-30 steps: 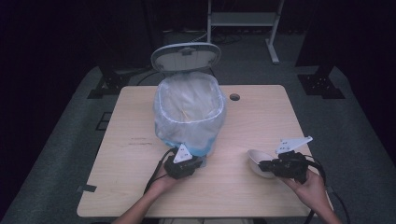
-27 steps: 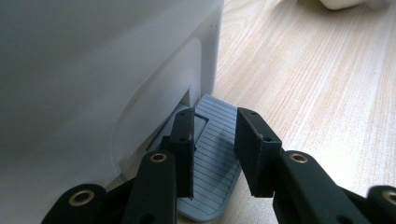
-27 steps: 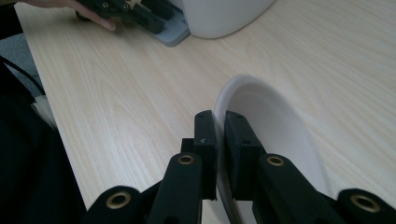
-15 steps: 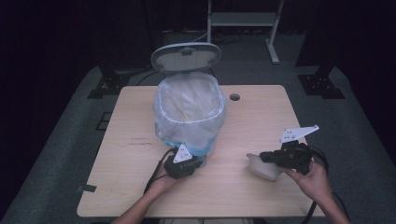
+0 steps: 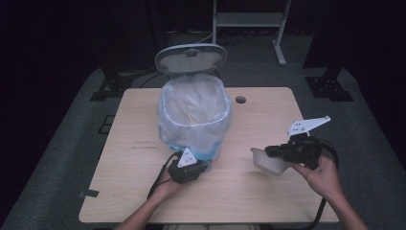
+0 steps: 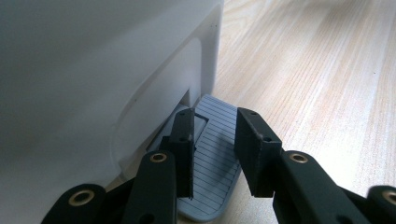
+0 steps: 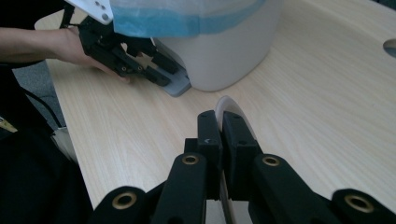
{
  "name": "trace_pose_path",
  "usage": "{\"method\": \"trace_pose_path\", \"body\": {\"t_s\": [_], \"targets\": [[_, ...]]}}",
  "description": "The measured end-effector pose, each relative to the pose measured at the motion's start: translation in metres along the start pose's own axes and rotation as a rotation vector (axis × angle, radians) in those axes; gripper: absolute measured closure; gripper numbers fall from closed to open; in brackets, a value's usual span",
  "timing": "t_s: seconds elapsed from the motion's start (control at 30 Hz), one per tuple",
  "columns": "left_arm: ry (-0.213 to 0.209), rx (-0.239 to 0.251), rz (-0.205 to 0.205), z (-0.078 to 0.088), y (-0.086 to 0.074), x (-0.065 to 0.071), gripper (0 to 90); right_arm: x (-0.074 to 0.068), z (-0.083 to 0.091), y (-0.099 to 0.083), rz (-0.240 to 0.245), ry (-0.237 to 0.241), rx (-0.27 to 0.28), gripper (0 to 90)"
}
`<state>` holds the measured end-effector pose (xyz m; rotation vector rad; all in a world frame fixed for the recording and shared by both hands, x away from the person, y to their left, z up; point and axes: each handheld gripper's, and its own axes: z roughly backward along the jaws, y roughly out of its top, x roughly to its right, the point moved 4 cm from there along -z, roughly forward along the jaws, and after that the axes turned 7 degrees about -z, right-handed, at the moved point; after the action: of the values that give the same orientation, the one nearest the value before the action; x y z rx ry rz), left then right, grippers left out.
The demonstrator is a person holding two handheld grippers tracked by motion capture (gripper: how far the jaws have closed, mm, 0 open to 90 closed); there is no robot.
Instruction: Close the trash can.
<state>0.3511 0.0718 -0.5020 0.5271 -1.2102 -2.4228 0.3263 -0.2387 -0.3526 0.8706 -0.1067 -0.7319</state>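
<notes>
Left gripper [image 5: 201, 167] is low at the foot of a white plastic pedal bin [image 5: 194, 112] with a clear-and-blue bag liner. Its jaws stand moderately apart, nothing between them, resting over the ribbed grey foot pedal [image 6: 212, 154] directly beneath and ahead of it. The bin's white oval lid [image 5: 190, 58] stands raised behind the opening, so the pedal looks pressed down (a judgement, contact force not visible).

Right gripper [image 5: 270, 152] is closed tight on the rim of a small translucent white plastic cup [image 5: 266, 161], the rim pinched between the jaws. The cup hangs off the gripper's front end, tilted, apparently lifted off the bench [image 5: 143, 201]. The bin is ahead of this gripper and well apart from it; in the right gripper view the bin base [image 7: 224, 60] and the other gripper [image 7: 163, 74] sit further out.

Step in hand, as I read it: hold the lid open with the left, carry the cup to the bin with the right. The next move calls for raising the cup above the liner rim, bringing it over the opening, then opening the jaws. The left should keep the pedal down or the lid may drop.

Surface: light wood-grain bench with a round cable hole [image 5: 240, 99] past the bin. Room: dark, grey carpet floor [image 5: 72, 143], and a metal stand frame [image 5: 249, 21] at the back.
</notes>
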Motion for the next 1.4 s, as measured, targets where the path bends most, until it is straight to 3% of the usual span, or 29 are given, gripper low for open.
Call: {"method": "trace_pose_path", "body": {"t_s": [0.77, 1.4], "targets": [[0.000, -0.003, -0.001, 0.000, 0.000, 0.000, 68.6, -0.016, 0.032, 0.052, 0.044, 0.021, 0.053, 86.1], [-0.001, -0.005, -0.001, 0.000, 0.000, 0.000, 68.6, -0.026, 0.046, 0.086, 0.073, 0.022, 0.064, 86.1]]}}
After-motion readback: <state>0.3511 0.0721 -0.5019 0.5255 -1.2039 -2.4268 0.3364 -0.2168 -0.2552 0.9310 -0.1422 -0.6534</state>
